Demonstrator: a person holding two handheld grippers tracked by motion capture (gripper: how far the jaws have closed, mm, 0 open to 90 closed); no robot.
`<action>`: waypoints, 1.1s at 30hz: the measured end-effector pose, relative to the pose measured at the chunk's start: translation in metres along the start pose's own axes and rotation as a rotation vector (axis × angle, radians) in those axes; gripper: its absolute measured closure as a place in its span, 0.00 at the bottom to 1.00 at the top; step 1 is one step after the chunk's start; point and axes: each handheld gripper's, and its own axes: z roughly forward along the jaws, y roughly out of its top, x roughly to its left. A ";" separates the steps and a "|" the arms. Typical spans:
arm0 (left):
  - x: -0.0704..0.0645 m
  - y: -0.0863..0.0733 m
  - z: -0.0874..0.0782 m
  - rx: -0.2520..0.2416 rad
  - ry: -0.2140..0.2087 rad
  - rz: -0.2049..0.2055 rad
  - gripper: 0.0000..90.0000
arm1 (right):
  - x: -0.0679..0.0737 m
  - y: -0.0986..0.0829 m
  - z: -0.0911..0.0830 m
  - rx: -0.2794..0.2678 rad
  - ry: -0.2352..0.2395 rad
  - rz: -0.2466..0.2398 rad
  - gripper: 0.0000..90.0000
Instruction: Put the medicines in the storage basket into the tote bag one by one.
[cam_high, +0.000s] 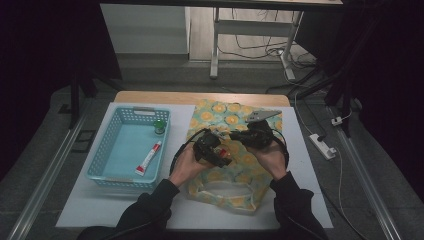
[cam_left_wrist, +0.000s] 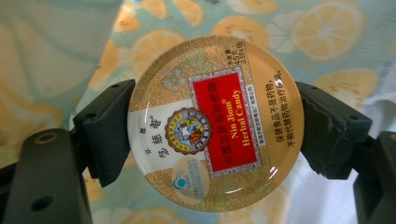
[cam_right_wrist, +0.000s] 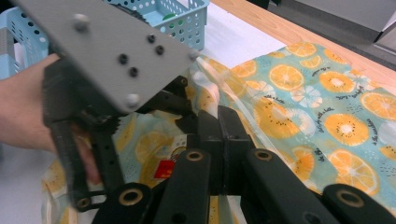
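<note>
A round gold tin (cam_left_wrist: 215, 123) with a red Nin Jiom Herbal Candy label sits clamped by its rim between the pads of my left gripper (cam_left_wrist: 215, 133). In the high view that left gripper (cam_high: 220, 152) hovers over the middle of an orange-slice print bag (cam_high: 235, 117), the tin (cam_high: 226, 151) showing as a red spot. My right gripper (cam_high: 240, 136) faces it from the right. Its jaws (cam_right_wrist: 219, 130) are pressed together on a raised fold of the bag (cam_right_wrist: 327, 102). The left gripper's grey plate (cam_right_wrist: 116, 51) is close in front.
A blue perforated basket (cam_high: 107, 145) stands at the left of the white mat and holds a red-and-white tube (cam_high: 148, 158) and a small green-capped jar (cam_high: 159, 126). A power strip (cam_high: 324, 146) lies on the floor to the right of the table.
</note>
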 end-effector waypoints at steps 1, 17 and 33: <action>0.002 -0.001 0.001 -0.002 0.005 -0.007 0.22 | 0.000 0.000 0.001 0.003 0.001 0.001 1.00; 0.016 -0.003 0.026 0.030 0.033 -0.035 0.22 | -0.006 -0.009 0.014 0.034 -0.011 0.017 1.00; 0.017 -0.006 0.032 0.023 0.054 -0.041 0.17 | -0.008 -0.012 0.017 0.040 -0.013 0.022 1.00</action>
